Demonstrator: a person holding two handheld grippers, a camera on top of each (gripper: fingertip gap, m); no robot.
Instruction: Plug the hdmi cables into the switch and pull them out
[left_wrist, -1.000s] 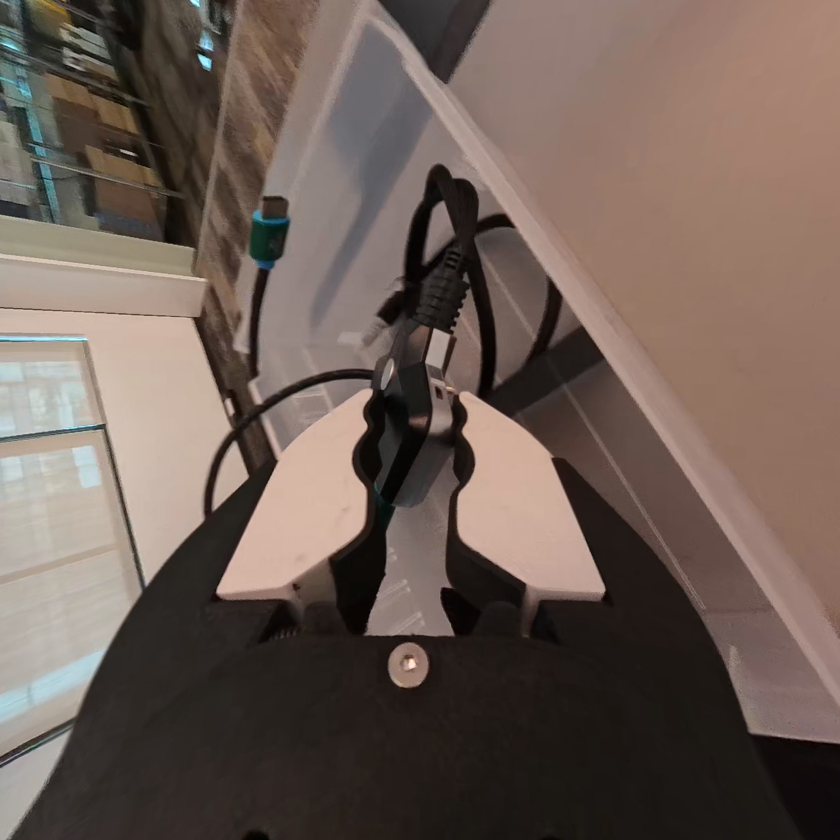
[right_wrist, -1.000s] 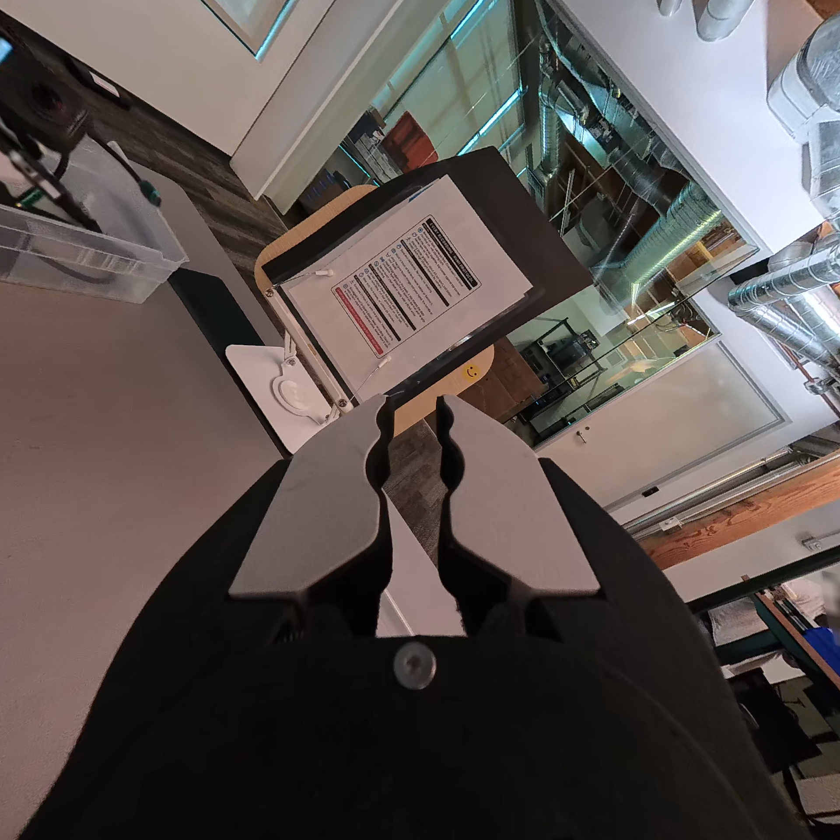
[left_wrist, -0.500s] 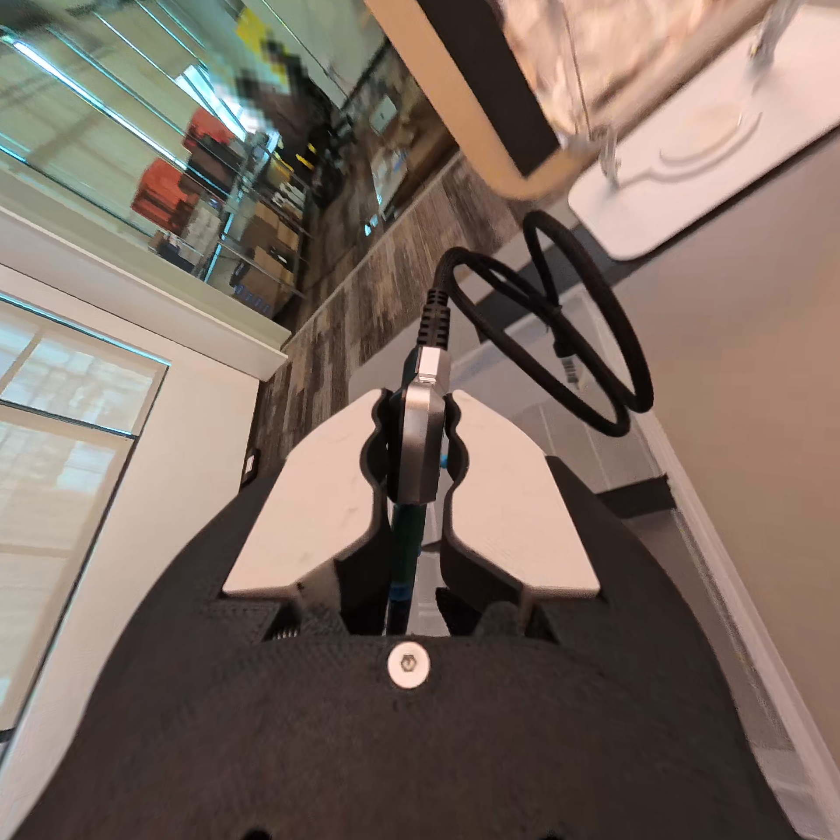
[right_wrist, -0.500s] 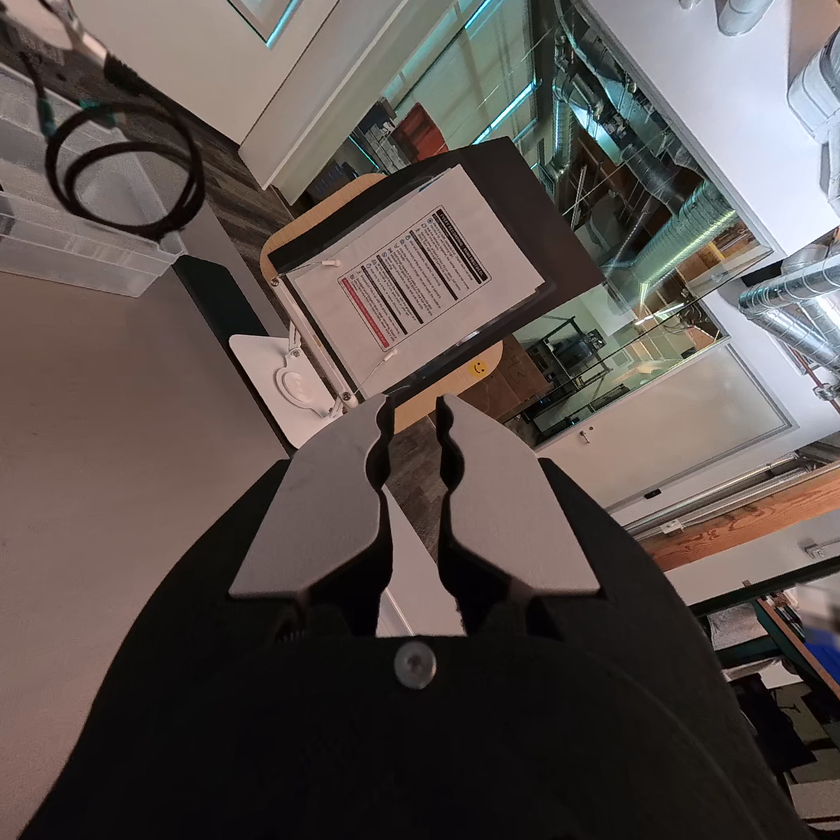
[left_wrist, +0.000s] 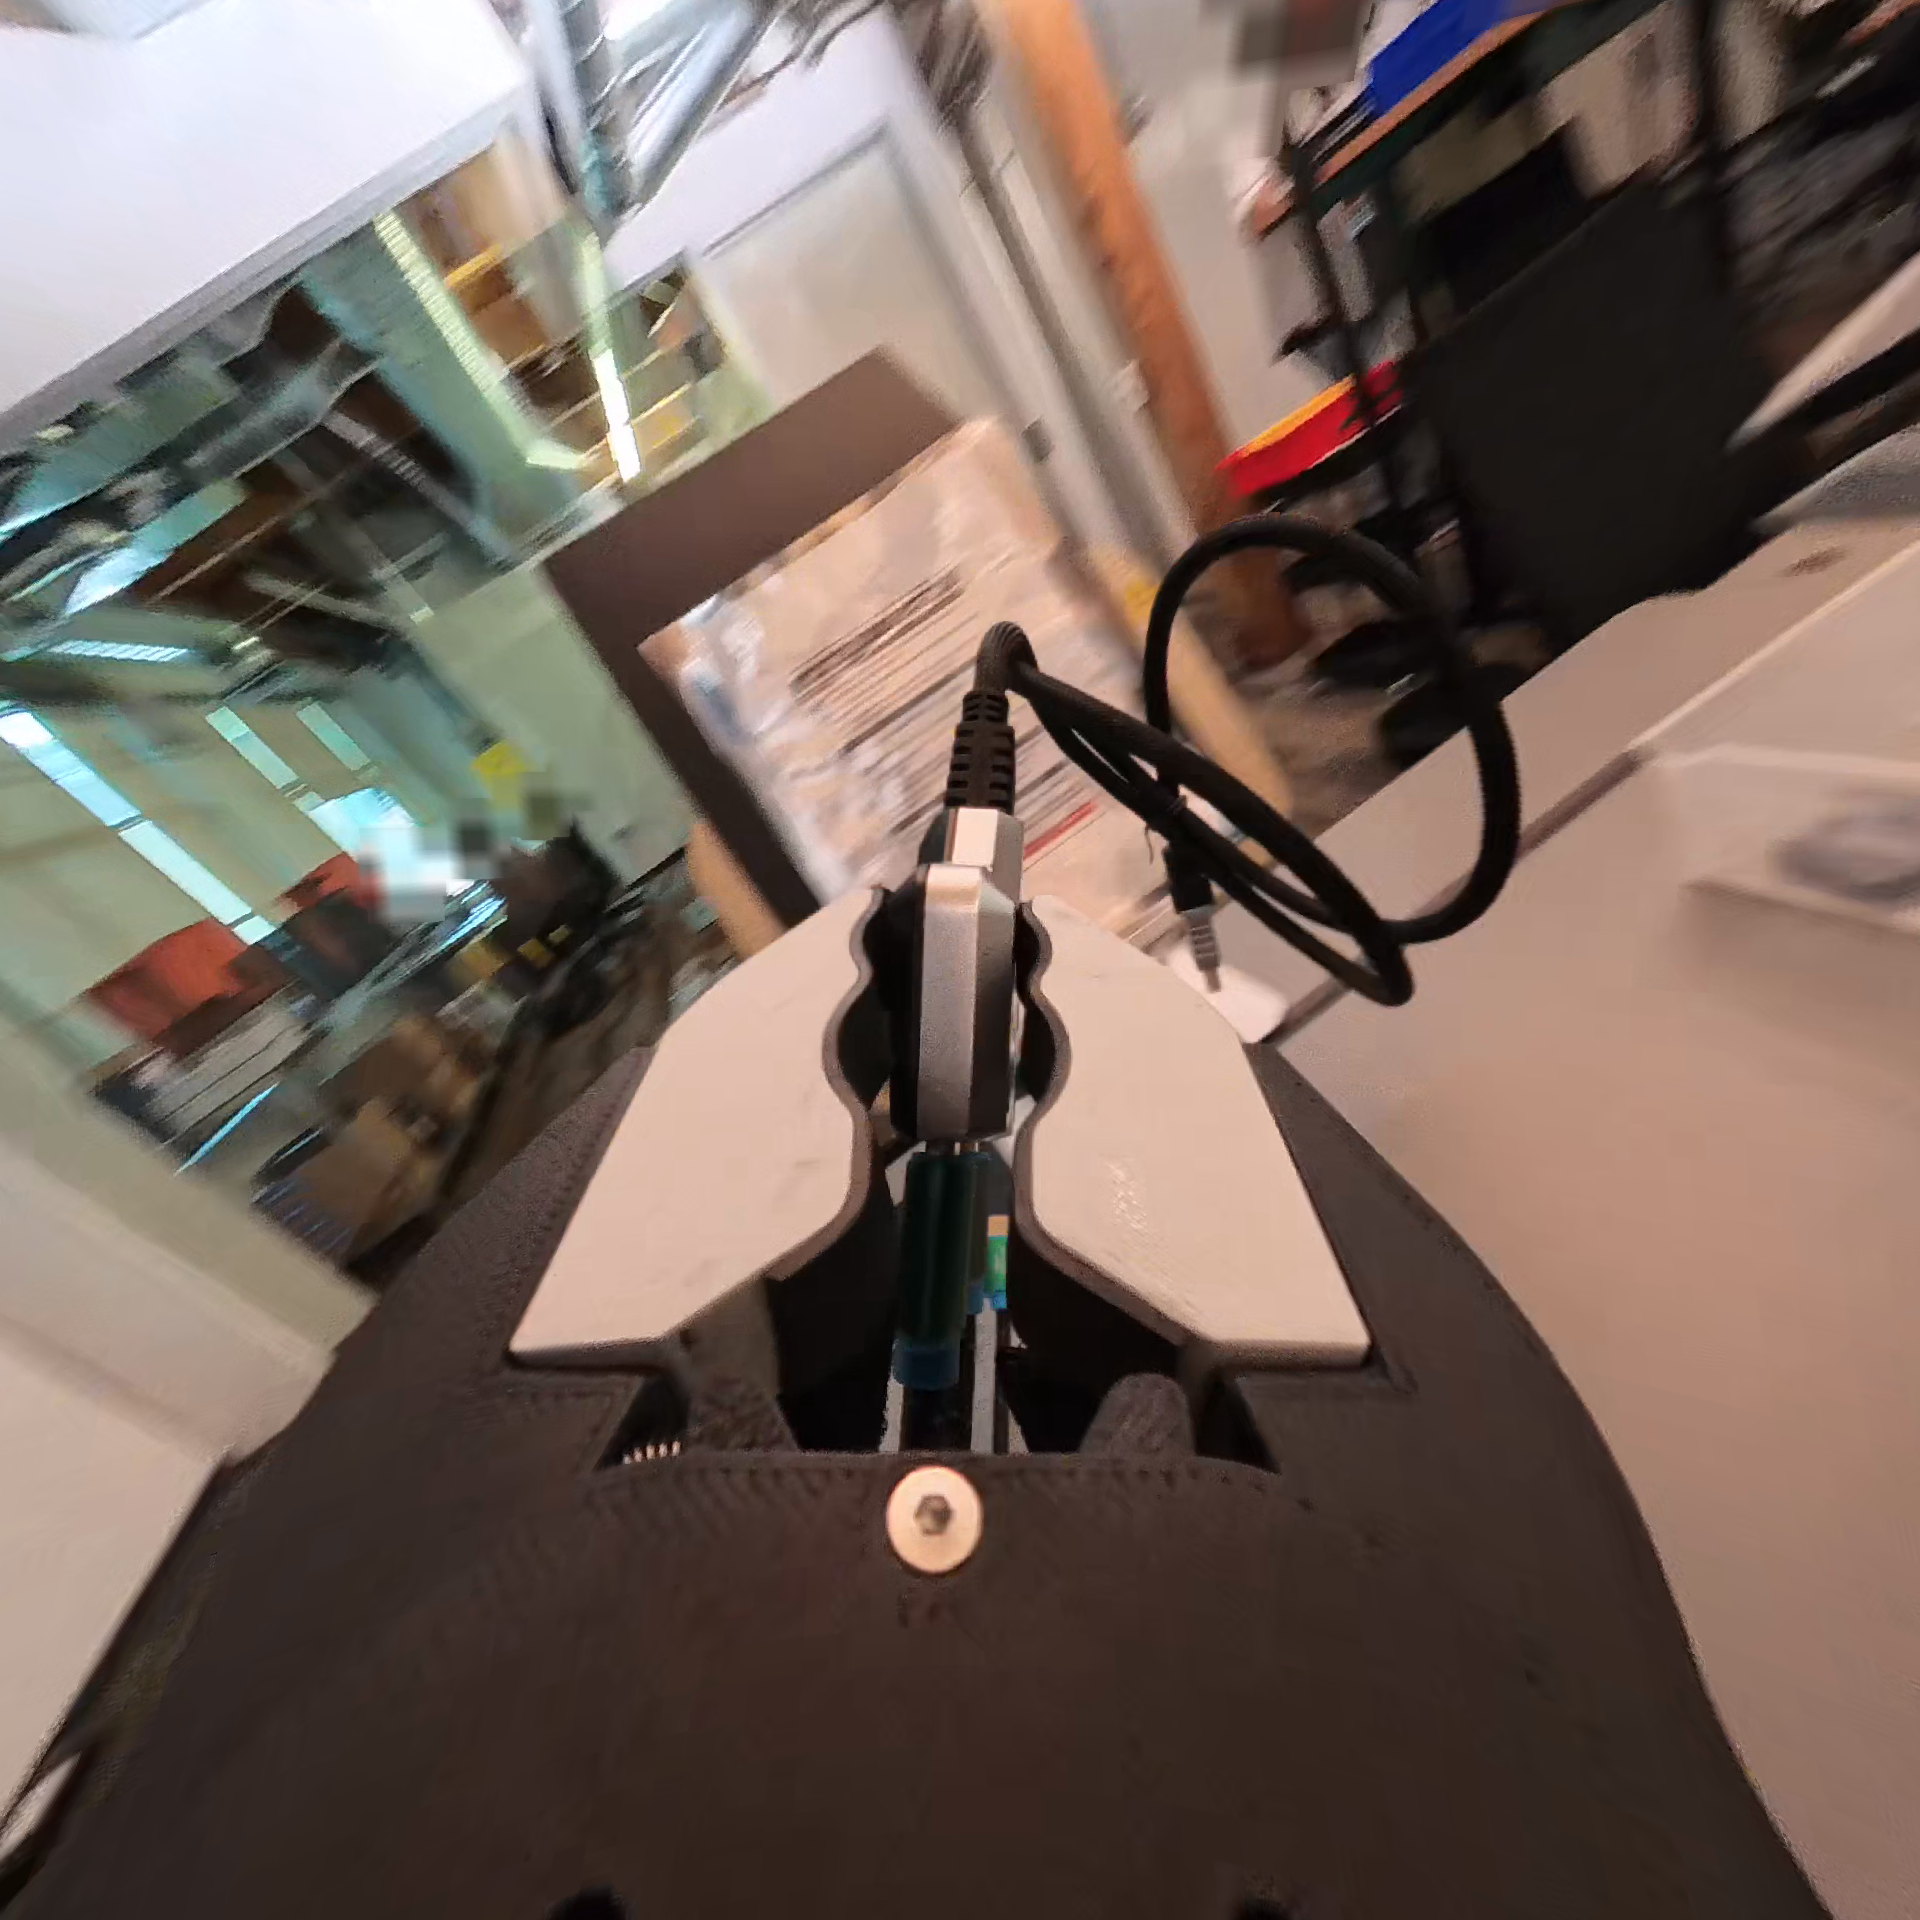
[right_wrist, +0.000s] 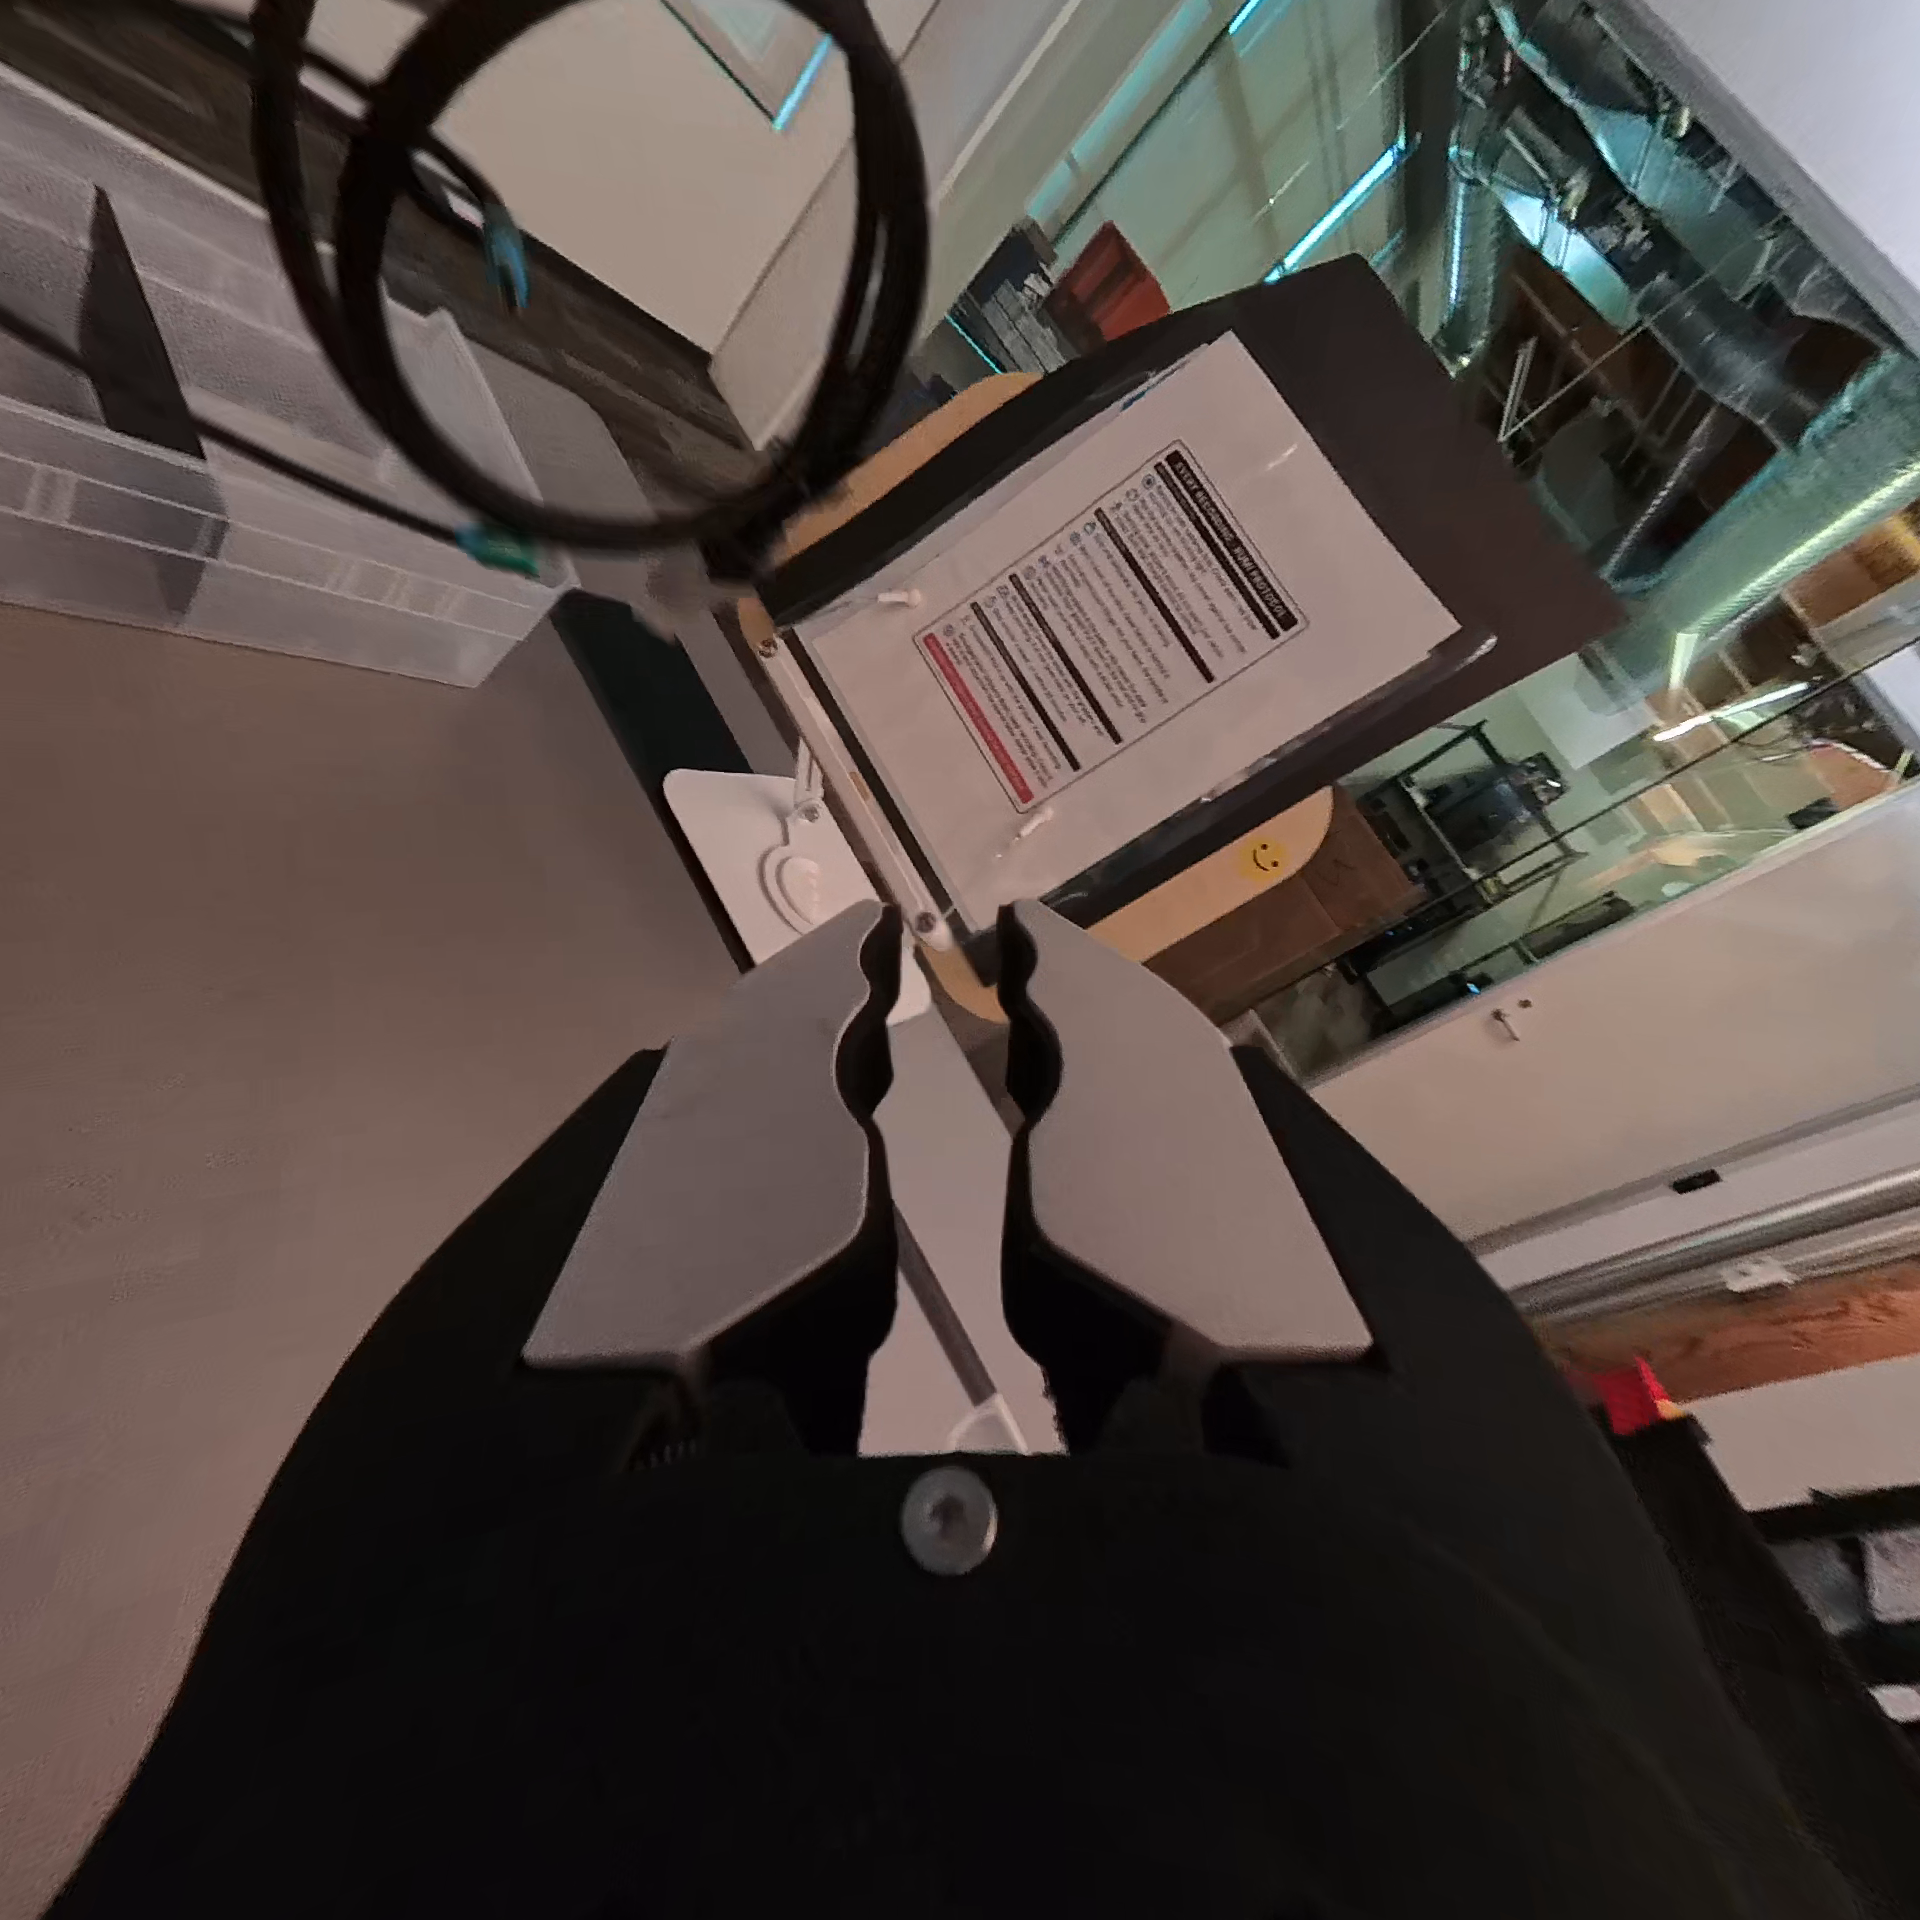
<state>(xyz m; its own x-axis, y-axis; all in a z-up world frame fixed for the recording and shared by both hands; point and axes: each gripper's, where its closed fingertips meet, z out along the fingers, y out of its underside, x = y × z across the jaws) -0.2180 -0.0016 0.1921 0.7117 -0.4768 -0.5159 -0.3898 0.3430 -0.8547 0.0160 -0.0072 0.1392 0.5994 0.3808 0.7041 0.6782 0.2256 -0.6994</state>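
Note:
My left gripper (left_wrist: 951, 920) is shut on the silver and black switch (left_wrist: 956, 1013) and holds it in the air above the table. A black cable (left_wrist: 1340, 748) is plugged into the switch's far end and hangs in a coil, with a loose plug (left_wrist: 1195, 914) dangling. A green-ended plug (left_wrist: 935, 1257) sits at the switch's near end, between my fingers. My right gripper (right_wrist: 943, 925) is open and empty, low over the table. In the right wrist view the coiled black cable (right_wrist: 582, 270) hangs at the upper left, blurred.
A clear plastic bin (right_wrist: 156, 499) stands at the table's far left in the right wrist view. A stand with a printed sheet (right_wrist: 1122, 613) and its white base (right_wrist: 748, 831) sit at the table's far edge. A white box (left_wrist: 1808, 831) lies on the table.
My left gripper has lifted the switch and its cable out of the clear bin and swung it right over the table. The coil now hangs nearer my right gripper, which has hardly moved.

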